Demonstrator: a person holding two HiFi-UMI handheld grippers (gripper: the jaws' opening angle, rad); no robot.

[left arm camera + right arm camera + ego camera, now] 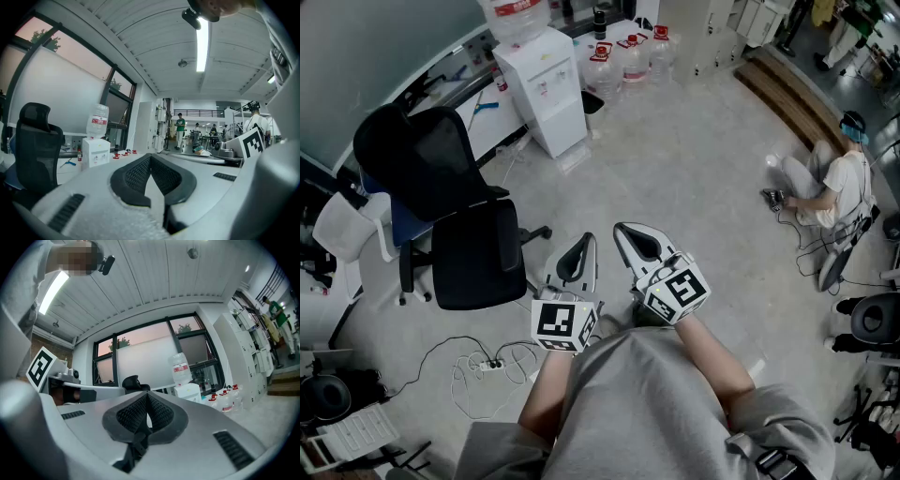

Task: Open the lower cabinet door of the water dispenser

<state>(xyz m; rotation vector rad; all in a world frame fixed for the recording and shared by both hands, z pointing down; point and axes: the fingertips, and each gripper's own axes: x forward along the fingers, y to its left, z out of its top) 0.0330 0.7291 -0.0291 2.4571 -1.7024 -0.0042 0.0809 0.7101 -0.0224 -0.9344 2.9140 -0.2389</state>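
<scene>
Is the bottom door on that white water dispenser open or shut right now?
Shut. The water dispenser shows a flat white front, with its lower door flush and nothing swung out.

Smooth plastic water dispenser (548,94), mesh-backed cloth office chair (473,253), matt grey floor (694,187)

the water dispenser (546,89) stands between chair (455,216) and bottles (628,56).
</scene>
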